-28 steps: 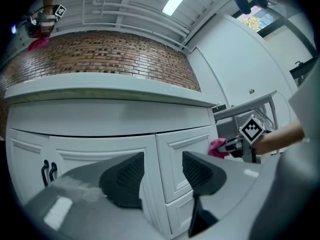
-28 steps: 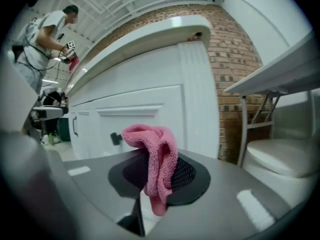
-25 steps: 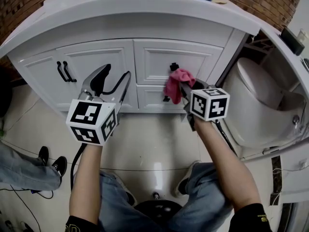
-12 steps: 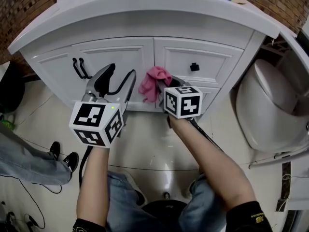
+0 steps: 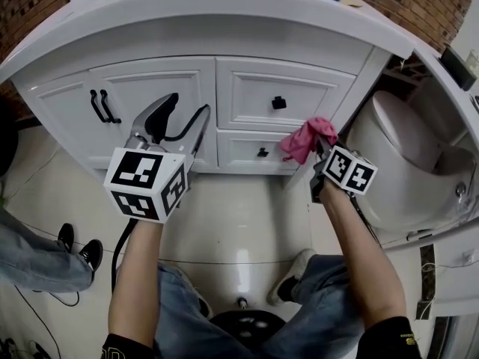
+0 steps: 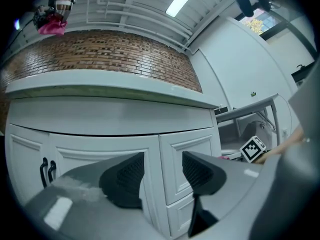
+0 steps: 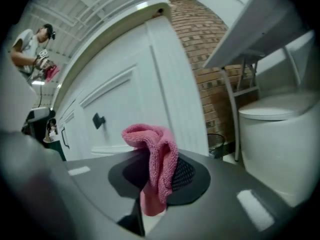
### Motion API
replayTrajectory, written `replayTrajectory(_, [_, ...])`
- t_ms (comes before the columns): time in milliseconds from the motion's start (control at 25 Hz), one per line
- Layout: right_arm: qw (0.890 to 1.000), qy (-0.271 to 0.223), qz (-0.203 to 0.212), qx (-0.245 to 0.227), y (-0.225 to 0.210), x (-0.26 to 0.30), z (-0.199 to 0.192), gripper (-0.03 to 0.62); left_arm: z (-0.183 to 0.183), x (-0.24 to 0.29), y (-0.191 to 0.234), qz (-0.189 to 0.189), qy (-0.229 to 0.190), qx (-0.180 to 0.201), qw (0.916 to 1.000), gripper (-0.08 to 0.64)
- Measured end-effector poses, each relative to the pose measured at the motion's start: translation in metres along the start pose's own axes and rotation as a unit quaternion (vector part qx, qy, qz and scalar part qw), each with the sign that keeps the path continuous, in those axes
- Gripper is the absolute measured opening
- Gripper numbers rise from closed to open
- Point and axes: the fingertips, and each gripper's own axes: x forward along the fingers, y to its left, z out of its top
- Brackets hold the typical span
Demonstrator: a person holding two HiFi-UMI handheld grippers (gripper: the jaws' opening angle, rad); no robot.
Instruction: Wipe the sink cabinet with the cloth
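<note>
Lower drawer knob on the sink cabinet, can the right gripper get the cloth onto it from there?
Probably yes. The right gripper, shut on the cloth, sits just right of the lower drawer knob with nothing between them; the open left gripper is well to the left.

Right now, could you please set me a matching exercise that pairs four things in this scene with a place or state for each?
Things:
1. cloth
2. left gripper
3. toilet
4. pair of black handles

Places or states:
A. stands to the right of the sink cabinet
B. jaws apart, nothing between them
C. clamped in the right gripper
D. on the cabinet's left door

Pairs: 1-C, 2-B, 3-A, 4-D
</note>
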Motion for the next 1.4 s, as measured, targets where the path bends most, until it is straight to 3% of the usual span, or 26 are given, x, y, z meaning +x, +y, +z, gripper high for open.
replayTrajectory(80, [1.0, -0.002, -0.021, 0.011, -0.027, -0.008, 0.005, 0.075, 0.001, 0.002, -0.003, -0.001, -0.002, -0.002, 1.0, 0.238])
replayTrajectory(160, [1.0, 0.009, -0.016, -0.01, -0.029, -0.008, 0.004, 0.075, 0.001, 0.003, -0.005, 0.0, -0.001, -0.003, 1.0, 0.238])
replayTrajectory(240, [0.999, 0.033, 0.016, -0.039, -0.007, -0.003, -0.01, 0.075, -0.001, 0.002, -0.005, 0.002, 0.002, -0.002, 1.0, 0.238])
replayTrajectory(360, [0.989, 0.077, 0.101, -0.07, 0.061, 0.014, -0.046, 0.075, -0.003, -0.001, -0.001, 0.008, 0.005, 0.003, 1.0, 0.238])
replayTrajectory(440, [0.976, 0.098, 0.159, -0.115, 0.115, 0.026, -0.067, 0.075, -0.004, -0.004, 0.003, 0.015, 0.008, 0.009, 0.9998, 0.238])
replayTrajectory(600, [0.931, 0.096, 0.239, -0.259, 0.205, 0.042, -0.084, 0.075, -0.01, -0.013, 0.012, 0.027, 0.022, 0.023, 0.9991, 0.238])
replayTrajectory(680, [0.922, 0.082, 0.265, -0.27, 0.233, 0.05, -0.08, 0.075, -0.015, -0.019, 0.019, 0.037, 0.029, 0.03, 0.9984, 0.238])
replayTrajectory(760, [0.93, 0.08, 0.269, -0.237, 0.243, 0.059, -0.074, 0.075, -0.02, -0.024, 0.027, 0.047, 0.036, 0.033, 0.9977, 0.238])
replayTrajectory(920, [0.961, 0.102, 0.23, -0.116, 0.219, 0.069, -0.061, 0.075, -0.031, -0.027, 0.042, 0.058, 0.052, 0.027, 0.9966, 0.238])
replayTrajectory(960, [0.964, 0.105, 0.219, -0.112, 0.208, 0.067, -0.059, 0.075, -0.032, -0.025, 0.042, 0.057, 0.054, 0.027, 0.9966, 0.238])
replayTrajectory(1120, [0.965, 0.106, 0.16, -0.179, 0.14, 0.05, -0.052, 0.075, -0.037, -0.01, 0.025, 0.026, 0.06, 0.041, 0.997, 0.238])
replayTrajectory(1200, [0.976, 0.097, 0.111, -0.157, 0.087, 0.039, -0.044, 0.075, -0.041, -0.001, 0.013, 0.006, 0.064, 0.048, 0.9968, 0.238])
replayTrajectory(1280, [0.99, 0.08, 0.055, -0.103, 0.032, 0.026, -0.034, 0.075, -0.044, 0.006, 0.001, -0.013, 0.066, 0.043, 0.9968, 0.238])
replayTrajectory(1400, [0.997, 0.064, 0.005, -0.052, -0.016, 0.014, -0.024, 0.075, -0.047, 0.013, -0.016, -0.034, 0.067, 0.029, 0.9967, 0.238])
